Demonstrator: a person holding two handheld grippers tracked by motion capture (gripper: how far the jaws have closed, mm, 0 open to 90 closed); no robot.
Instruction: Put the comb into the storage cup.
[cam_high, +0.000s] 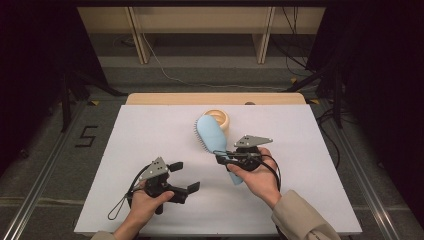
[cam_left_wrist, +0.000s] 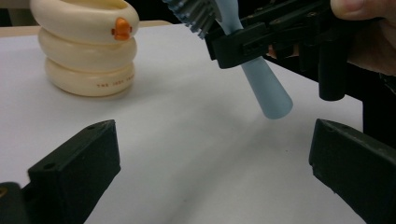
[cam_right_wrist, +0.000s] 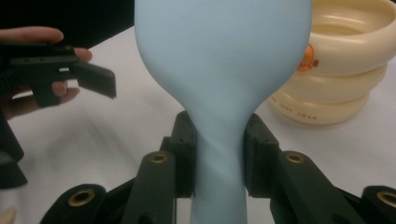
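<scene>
Hairbrush (cam_high: 212, 136), pale blue, sits clamped in our right gripper (cam_right_wrist: 219, 154): its two black fingers (cam_right_wrist: 183, 149) press on the narrow neck where the broad head tapers into the handle, one pad on each side. In the high view the brush points away from us over the white counter (cam_high: 150, 130), its head toward the far edge with the bristles along its left rim, and the handle end pokes out below our right hand (cam_high: 260, 180). In the left gripper view the handle hangs clear of the counter surface, tilted down, with the bristles at the top. Just behind the brush head stands a cream ringed pot (cam_high: 218, 118) with a small orange mark on its side; we cannot tell whether brush and pot touch. Our left gripper (cam_high: 182, 176) rests low near the front left of the counter, well apart from the brush, its fingers (cam_left_wrist: 79, 163) spread wide with nothing between them but bare counter.
</scene>
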